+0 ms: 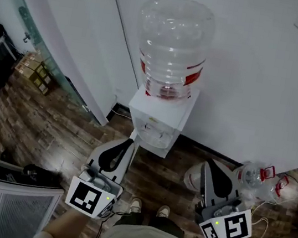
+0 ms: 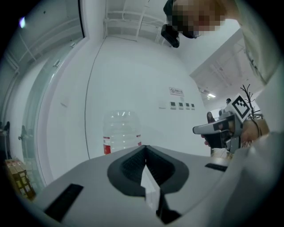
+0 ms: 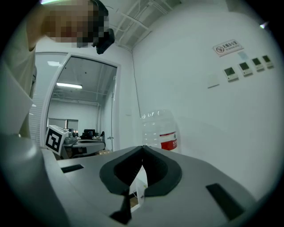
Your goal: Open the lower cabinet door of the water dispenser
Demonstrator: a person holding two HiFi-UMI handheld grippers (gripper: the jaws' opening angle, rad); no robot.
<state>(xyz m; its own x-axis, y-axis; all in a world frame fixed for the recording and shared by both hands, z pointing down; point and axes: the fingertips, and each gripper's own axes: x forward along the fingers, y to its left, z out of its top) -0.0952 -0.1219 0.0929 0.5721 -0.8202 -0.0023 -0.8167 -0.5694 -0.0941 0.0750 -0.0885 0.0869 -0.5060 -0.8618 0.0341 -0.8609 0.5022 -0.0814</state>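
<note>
A white water dispenser (image 1: 158, 121) stands against the wall, with a big clear bottle (image 1: 173, 46) on top. Seen from steeply above, its lower cabinet door does not show. My left gripper (image 1: 129, 142) is held in the air just short of the dispenser's front, shut and with nothing in it. My right gripper (image 1: 207, 167) is beside it to the right, also shut and empty. In the left gripper view the closed jaws (image 2: 145, 148) hide the dispenser body below the bottle (image 2: 120, 133). The right gripper view shows the same: closed jaws (image 3: 142, 148) under the bottle (image 3: 159, 131).
Empty clear bottles (image 1: 257, 177) and cables lie on the wooden floor right of the dispenser. A glass partition and cardboard boxes (image 1: 36, 70) are at the left, a mesh chair back (image 1: 1, 204) at the bottom left. The person's shoes (image 1: 149, 206) are close behind the grippers.
</note>
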